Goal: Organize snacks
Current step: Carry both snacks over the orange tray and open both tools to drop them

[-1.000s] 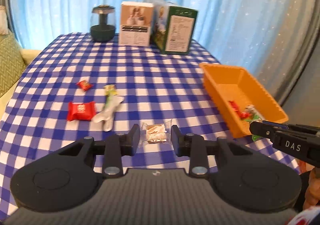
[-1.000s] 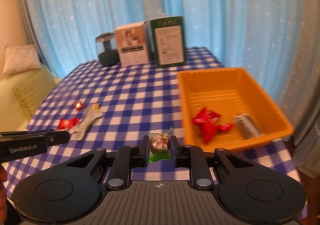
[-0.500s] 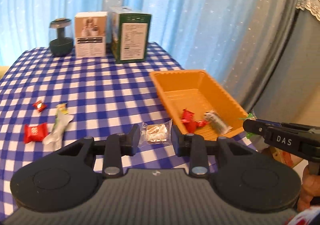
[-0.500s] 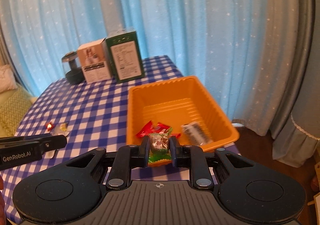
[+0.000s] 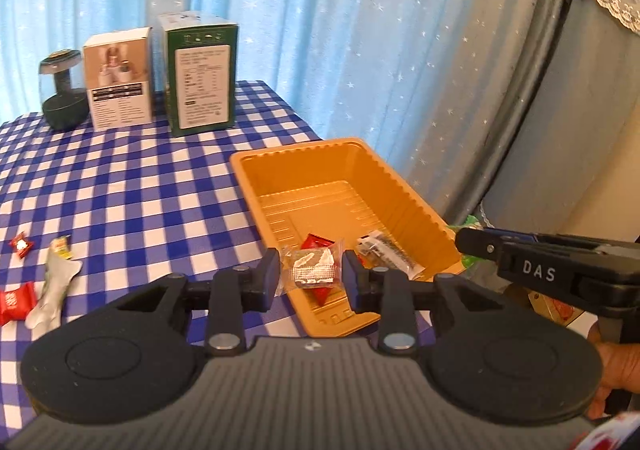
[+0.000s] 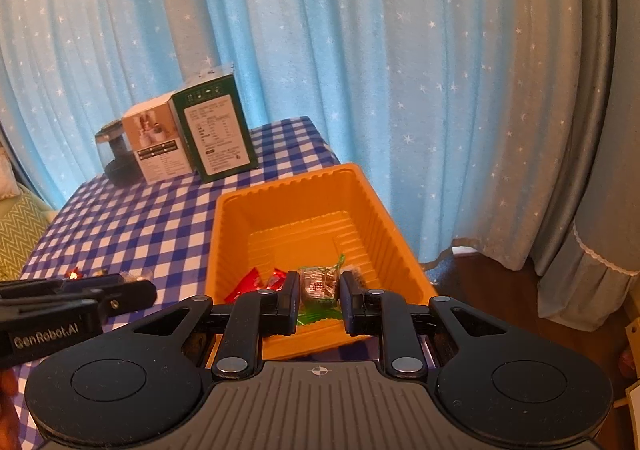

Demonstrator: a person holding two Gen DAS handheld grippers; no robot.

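My left gripper (image 5: 311, 275) is shut on a clear-wrapped snack (image 5: 313, 270) and holds it over the near left part of the orange tray (image 5: 404, 186). A green-wrapped candy (image 6: 319, 286) sits pinched in my right gripper (image 6: 319, 296), above the near end of the same orange tray (image 6: 384, 218). Inside the tray lie a red packet (image 5: 316, 243) and a dark-printed clear packet (image 5: 386, 250). On the checked cloth at the left remain two red candies (image 5: 14, 300), a small yellow candy (image 5: 61, 245) and a silver wrapper (image 5: 52, 292).
A white box (image 5: 119, 84), a green box (image 5: 200, 78) and a dark glass jar (image 5: 64, 94) stand at the table's far edge before blue curtains. The table's right edge runs just beyond the tray, with grey drapes and floor past it. A hand (image 5: 616, 374) grips the right tool.
Both grippers have swung right with their snacks, from over the cloth to above the orange tray. The loose candies have slid toward the left edge of the left wrist view.
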